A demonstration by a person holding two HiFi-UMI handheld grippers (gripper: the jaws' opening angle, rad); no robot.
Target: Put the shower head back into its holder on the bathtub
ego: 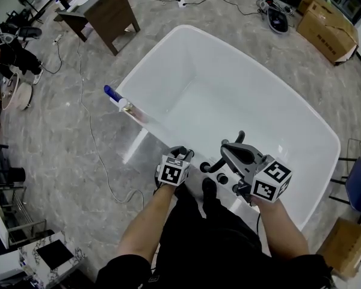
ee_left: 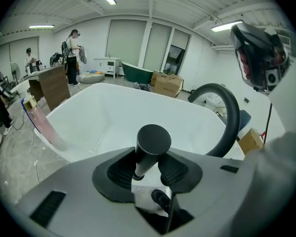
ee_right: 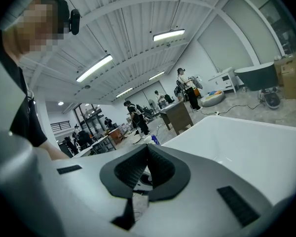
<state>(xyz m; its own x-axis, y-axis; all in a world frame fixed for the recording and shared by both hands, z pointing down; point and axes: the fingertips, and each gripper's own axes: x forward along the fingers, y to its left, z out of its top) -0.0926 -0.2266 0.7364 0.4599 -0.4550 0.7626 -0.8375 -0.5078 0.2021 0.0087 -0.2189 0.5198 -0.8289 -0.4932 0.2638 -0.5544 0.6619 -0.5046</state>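
Bathtub [ego: 228,83] on grey floor [ego: 78,161]; left tool [ee_left: 149,168] tight on shower head [ee_left: 153,139] (right tool [ee_right: 148,169] closed)

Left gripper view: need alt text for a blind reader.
The left claw grips a black cylindrical shower head, its round end toward the camera, with a white bathtub beyond. A curved black pipe arches at the right. People and a wooden desk stand in the room behind.
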